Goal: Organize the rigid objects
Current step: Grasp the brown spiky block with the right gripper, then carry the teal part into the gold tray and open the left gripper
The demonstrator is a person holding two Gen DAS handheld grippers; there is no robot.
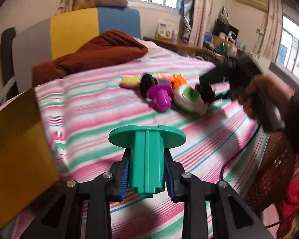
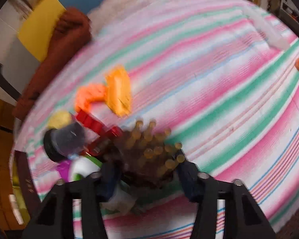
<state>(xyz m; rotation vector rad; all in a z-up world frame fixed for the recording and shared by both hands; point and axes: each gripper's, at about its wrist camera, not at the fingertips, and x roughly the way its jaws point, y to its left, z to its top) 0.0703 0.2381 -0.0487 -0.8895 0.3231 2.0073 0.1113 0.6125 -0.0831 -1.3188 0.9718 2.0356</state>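
A green flanged spool (image 1: 146, 159) is held clamped in the left gripper (image 1: 146, 176), axis along the fingers, while the right gripper (image 2: 147, 171), part-open, straddles a knobbed brown piece (image 2: 151, 151), seemingly ungripped, on the striped bed (image 2: 219, 83).

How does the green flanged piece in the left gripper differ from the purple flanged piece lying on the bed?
The green flanged piece is off the bed, clamped between the left gripper pads; the purple flanged piece lies free on the striped bedsheet. The green one is alone; the purple one sits in a toy cluster. Both pair a round flange with a ribbed stem.
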